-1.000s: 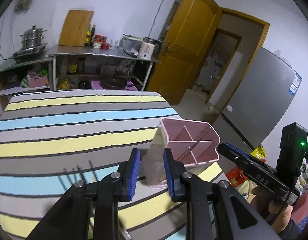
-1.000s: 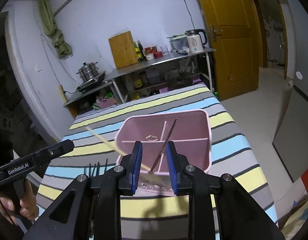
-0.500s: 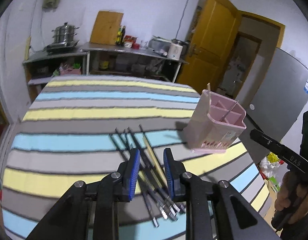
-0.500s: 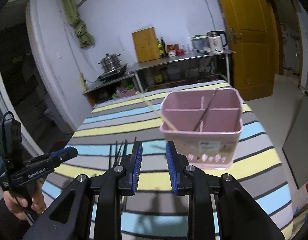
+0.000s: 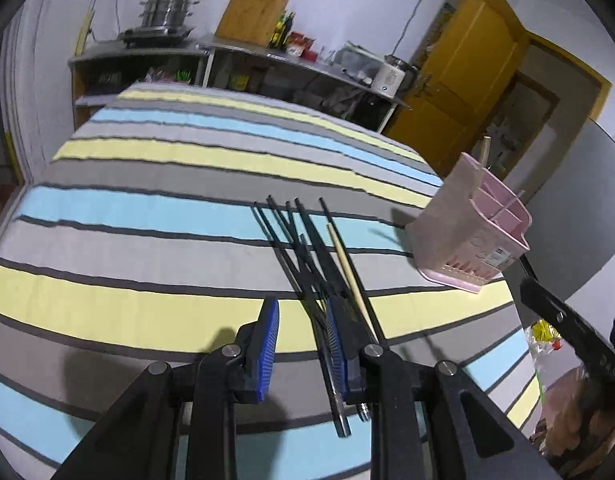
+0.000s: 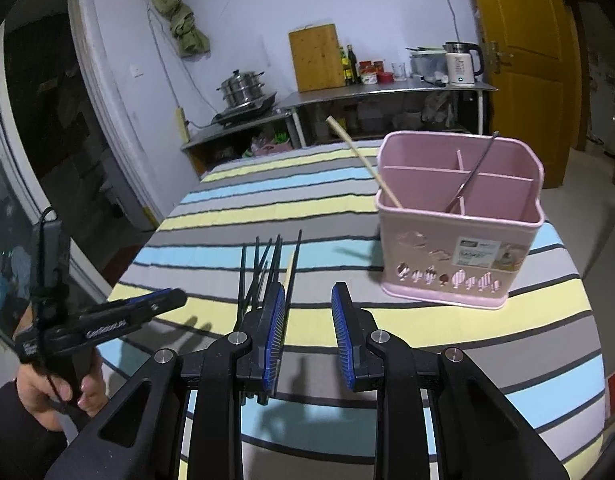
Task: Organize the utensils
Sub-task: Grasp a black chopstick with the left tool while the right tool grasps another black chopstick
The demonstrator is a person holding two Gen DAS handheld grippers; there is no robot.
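We see a table covered with a striped cloth in grey, blue and yellow bands. On it lies a bundle of black chopsticks, fanned out at the far ends and crossing each other, and one pale wooden chopstick lies along the right edge of the bundle. The left gripper points down at the near ends of this bundle; its blue pads stand apart with a clear gap between them and hold nothing, though one dark stick passes just beside the right pad. The right gripper is also open and empty, and it hovers above the cloth between the chopsticks and the pink holder. The holder stands upright near the right edge of the table, apart from the bundle. It has several compartments inside. In the front left compartment a wooden chopstick leans out to the left, and a thin metal utensil leans across the divider in the middle; we cannot tell what kind it is. In the right wrist view a hand holds the handle of the left gripper at the lower left.
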